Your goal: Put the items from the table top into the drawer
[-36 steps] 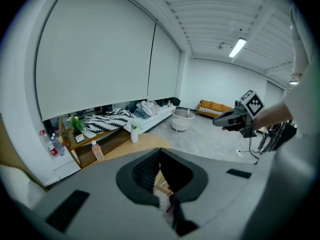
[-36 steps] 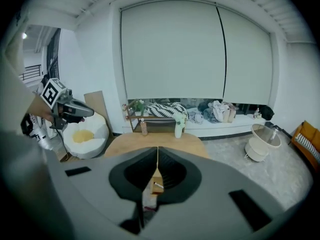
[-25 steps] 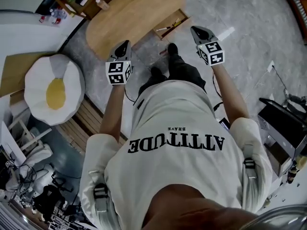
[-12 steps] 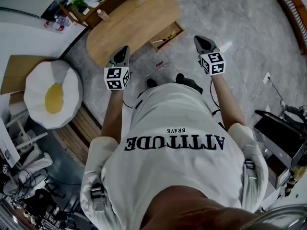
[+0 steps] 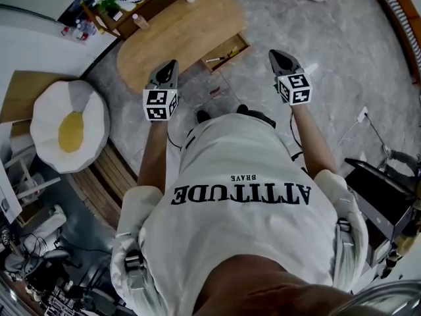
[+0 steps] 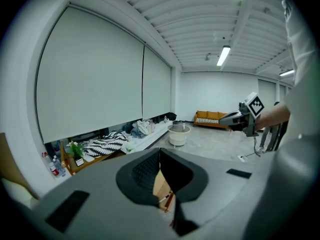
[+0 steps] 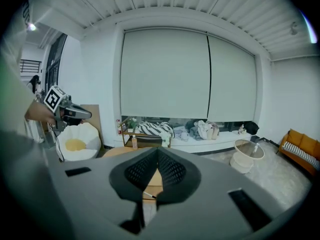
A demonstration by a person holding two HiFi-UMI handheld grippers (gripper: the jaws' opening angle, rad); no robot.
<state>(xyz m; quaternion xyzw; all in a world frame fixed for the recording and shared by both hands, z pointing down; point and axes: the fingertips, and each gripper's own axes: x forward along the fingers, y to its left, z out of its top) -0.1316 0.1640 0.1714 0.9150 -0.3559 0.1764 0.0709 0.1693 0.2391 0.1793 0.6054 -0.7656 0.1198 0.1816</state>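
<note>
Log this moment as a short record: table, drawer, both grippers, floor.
table: wooden, rounded top
drawer: open, on the table's near side
drawer contents: pen-like items
left gripper: shut, empty, held in the air
right gripper: shut, empty, held in the air
floor: small red thing near the drawer, unclear what

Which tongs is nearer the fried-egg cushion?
The left tongs: they hang on the fried-egg cushion's side of the person; the right tongs are across, past the open drawer.
</note>
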